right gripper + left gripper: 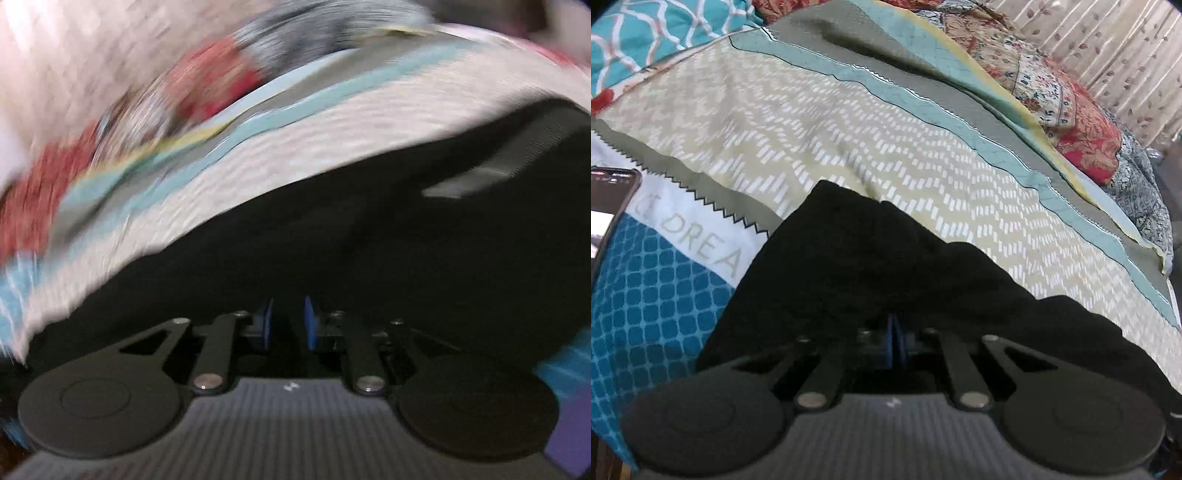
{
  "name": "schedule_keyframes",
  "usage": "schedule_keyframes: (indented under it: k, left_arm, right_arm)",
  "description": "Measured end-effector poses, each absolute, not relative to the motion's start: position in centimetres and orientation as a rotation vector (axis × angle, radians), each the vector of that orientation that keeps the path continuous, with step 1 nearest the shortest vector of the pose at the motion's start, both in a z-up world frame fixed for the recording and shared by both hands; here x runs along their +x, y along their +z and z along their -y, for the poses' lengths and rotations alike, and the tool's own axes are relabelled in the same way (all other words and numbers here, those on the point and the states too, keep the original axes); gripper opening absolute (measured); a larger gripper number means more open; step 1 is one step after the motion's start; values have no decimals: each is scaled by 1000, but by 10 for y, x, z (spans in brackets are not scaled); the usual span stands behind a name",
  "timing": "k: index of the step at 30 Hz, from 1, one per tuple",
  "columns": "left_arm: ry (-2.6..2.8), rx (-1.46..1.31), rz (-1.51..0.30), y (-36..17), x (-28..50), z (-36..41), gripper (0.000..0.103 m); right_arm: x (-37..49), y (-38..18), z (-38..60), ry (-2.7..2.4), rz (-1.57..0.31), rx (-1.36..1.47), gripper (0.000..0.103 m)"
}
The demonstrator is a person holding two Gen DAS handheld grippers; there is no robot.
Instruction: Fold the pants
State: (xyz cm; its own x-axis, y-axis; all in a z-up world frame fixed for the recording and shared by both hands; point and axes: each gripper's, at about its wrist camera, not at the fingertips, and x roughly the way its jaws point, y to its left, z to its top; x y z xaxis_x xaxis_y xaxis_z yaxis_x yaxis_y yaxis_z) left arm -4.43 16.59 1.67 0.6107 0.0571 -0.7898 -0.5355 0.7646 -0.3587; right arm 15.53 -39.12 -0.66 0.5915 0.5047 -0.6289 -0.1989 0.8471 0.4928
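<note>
Black cloth fills the lower middle of both wrist views: the black fabric pants (871, 273) lie bunched on a bed covered by a beige quilted bedspread with a white dash pattern (849, 147). In the left wrist view, the left tool (894, 341) has its two blue pads pressed together with no visible gap, right at the near edge of the pants; dark cloth surrounds the tips, and a fold of the pants appears pinched between them. The pants spread from those tips away over the bedspread, with one lobe reaching up toward the teal stripe (960, 125) that crosses the spread. Left of the pants sits a blue cushion with a grid pattern and a white band of grey letters (653, 295), and beyond that, at the frame's edge, a dark smartphone with a lit screen (609, 206). Past the teal stripe, a red and cream floral quilt (1052, 96) lies along the far side of the bed.

The right wrist view is heavily blurred. The right tool (288, 325) shows its blue pads (309, 325) apart by a narrow gap, with the pants (332, 240) just ahead of them; whether any cloth sits between the pads cannot be told.
</note>
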Motion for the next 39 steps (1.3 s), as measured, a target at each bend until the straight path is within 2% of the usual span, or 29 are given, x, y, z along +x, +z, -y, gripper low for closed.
schedule_keyframes:
  k: [1, 3, 7, 11, 13, 23, 25, 26, 27, 28, 29, 32, 39]
  left_arm:
    - [376, -613, -854, 23, -44, -161, 8]
    - [357, -598, -832, 40, -42, -148, 14]
    - [247, -555, -815, 67, -24, -107, 14]
    - [107, -538, -856, 75, 3, -54, 20]
    - [47, -529, -888, 73, 13, -28, 23]
    - [-116, -532, -1013, 57, 32, 44, 23]
    - [-131, -514, -1033, 53, 34, 55, 23]
    - [-141, -511, -1041, 52, 36, 58, 23]
    - [-148, -511, -1046, 50, 36, 61, 23]
    - [-153, -509, -1049, 49, 36, 64, 23]
    - [-155, -507, -1052, 48, 35, 65, 23]
    - [-153, -514, -1051, 50, 31, 60, 23]
    - [-135, -608, -1044, 44, 25, 42, 23]
  right_arm:
    - [148, -2, 416, 387, -804, 463, 28]
    - [133, 6, 460, 326, -694, 572, 52]
    - [107, 0, 534, 115, -524, 729, 60]
    - [112, -14, 547, 35, -496, 779, 76]
    - [113, -21, 547, 27, -499, 798, 78]
    - [108, -37, 568, -45, -516, 804, 79]
    - [114, -37, 566, -41, -521, 794, 77]
    - [119, -36, 565, -36, -524, 780, 70]
    - [121, -33, 563, -43, -531, 755, 54]
    - [124, -31, 559, -57, -540, 721, 45]
    - [126, -29, 556, -67, -551, 683, 27]
    - [126, -14, 544, -44, -533, 625, 21]
    - [118, 52, 468, 249, -437, 351, 19]
